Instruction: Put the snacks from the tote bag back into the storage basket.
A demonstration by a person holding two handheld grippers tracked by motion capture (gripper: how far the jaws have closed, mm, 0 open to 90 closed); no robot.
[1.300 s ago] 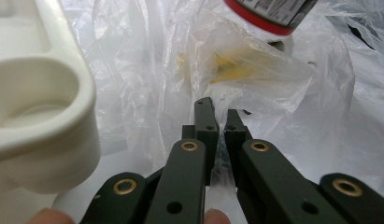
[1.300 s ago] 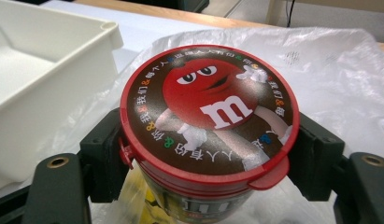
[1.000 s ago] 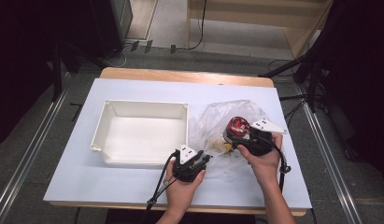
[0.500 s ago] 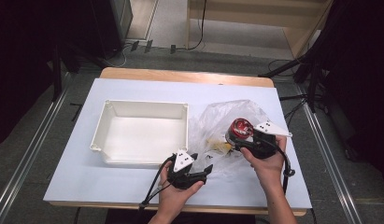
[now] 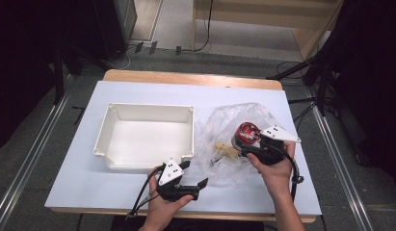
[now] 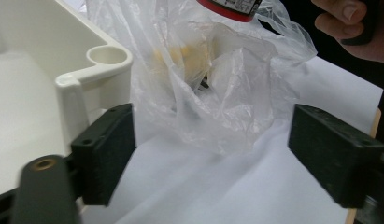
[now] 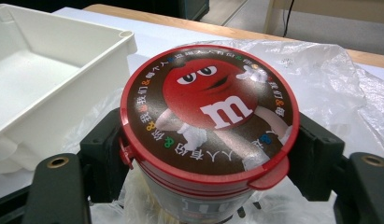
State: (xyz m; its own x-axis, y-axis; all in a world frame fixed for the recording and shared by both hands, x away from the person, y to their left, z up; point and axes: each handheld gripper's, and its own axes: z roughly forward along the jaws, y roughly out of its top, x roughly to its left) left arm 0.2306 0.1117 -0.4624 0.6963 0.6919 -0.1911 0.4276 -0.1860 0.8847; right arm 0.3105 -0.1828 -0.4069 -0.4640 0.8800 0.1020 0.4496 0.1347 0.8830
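Since the earlier frames: left gripper (image 5: 194,179) drawn back toward the table's near edge and away from the clear crumpled plastic bag (image 5: 219,163), jaws just opening, nothing between them.

High view: right gripper (image 5: 244,144) clamped on the round red-lidded candy tub (image 5: 247,132), tub upright over the bag, well right of the shallow white plastic tray (image 5: 109,126). Left gripper low, in front of the tray's near right corner, pointing right toward the bag across a strip of bare white tabletop (image 5: 80,183).

Left gripper view: black pads (image 6: 104,158) spread wide, empty. Bag (image 6: 213,93) straight ahead between the pad lines, near but apart; yellowish contents inside (too blurred to name). Tray corner (image 6: 105,58) just left of the left pad.

Right gripper view: pads (image 7: 103,154) pressed on opposite sides of the tub (image 7: 208,116), just under the lid's rim; lid up, long axis vertical. Bag (image 7: 339,88) beneath and behind.

Judged: bag lies ahead and right of the left fingers, the nearer free hand for pinning it while the tub lifts clear.
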